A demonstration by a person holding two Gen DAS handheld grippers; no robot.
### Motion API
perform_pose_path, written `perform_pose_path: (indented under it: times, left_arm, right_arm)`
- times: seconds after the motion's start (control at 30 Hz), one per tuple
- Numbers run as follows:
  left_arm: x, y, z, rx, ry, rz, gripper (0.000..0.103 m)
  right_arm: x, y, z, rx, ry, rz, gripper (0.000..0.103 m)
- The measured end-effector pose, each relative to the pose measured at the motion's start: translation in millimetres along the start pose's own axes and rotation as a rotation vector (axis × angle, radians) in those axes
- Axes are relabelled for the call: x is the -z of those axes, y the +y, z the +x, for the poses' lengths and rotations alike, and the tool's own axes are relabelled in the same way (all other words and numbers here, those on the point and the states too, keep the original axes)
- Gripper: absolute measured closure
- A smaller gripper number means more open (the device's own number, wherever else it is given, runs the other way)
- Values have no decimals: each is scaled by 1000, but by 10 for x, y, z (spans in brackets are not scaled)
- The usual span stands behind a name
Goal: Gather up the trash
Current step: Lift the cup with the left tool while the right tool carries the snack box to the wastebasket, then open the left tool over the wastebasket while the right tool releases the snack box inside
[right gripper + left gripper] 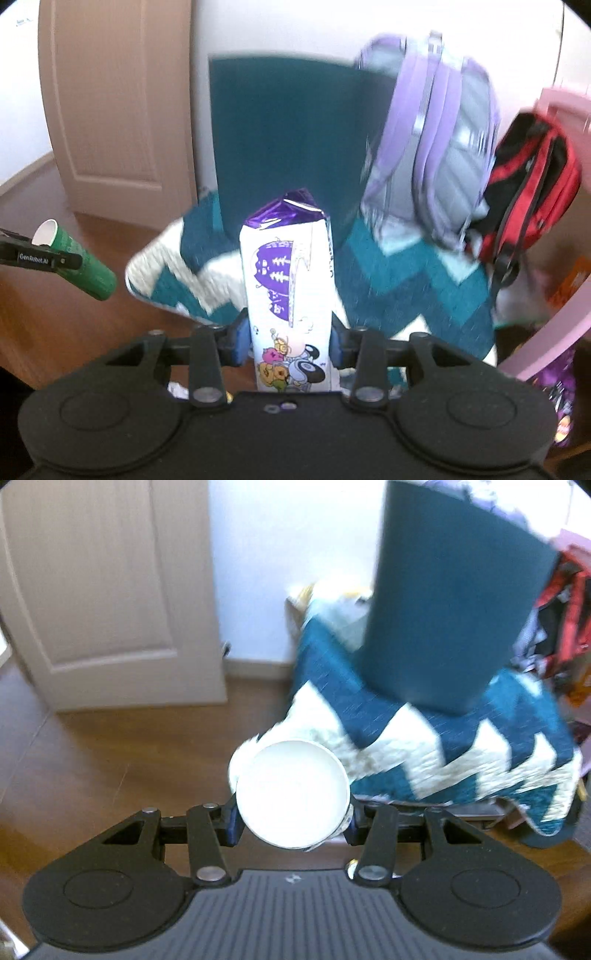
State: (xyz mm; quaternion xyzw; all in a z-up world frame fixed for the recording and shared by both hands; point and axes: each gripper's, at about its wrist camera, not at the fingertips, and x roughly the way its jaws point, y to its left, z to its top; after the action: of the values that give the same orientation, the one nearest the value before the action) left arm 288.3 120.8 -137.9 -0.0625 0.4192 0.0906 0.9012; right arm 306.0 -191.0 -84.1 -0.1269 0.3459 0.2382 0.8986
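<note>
- The paper cup (292, 794) shows a smooth, matt white inside; from the right wrist view its outer wall (79, 258) is green with a slight sheen.
- The carton (291, 295) is printed white card, smooth, topped with crinkled, glossy purple foil.
- The left gripper (293, 821) and right gripper (290, 341) are matt black plastic with shiny metal pivot pins and blue pads (242, 341).
- The blanket (443, 746) is quilted cloth, teal and cream, soft and matt.
- The floor (122, 768) is brown wood with a low gloss.
- The door (103, 590) looks like painted, smooth, pale wood.
- The lilac backpack (432, 147) and the red backpack (535, 184) are woven fabric.
</note>
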Motion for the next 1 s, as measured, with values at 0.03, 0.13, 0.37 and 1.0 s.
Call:
perform_pose_path:
  times: [0.03,0.13,0.37,1.0]
  left_arm:
    - [-69,-34,-120,6,-18,15,55]
    - [-264,-178,-476,34,-77,47,55]
    - [-806,-570,-1059,109,-206,91,55]
    - [-2505,-1335,-1396,169,-449,127,55]
  right_arm:
    - [-79,0,-89,1,-20,2,64]
    - [-270,-21,-304,5,-76,5,64]
    - [-747,-167,-647,44,-218,29,64]
    - [-2248,-587,-425,44,-458,158,64]
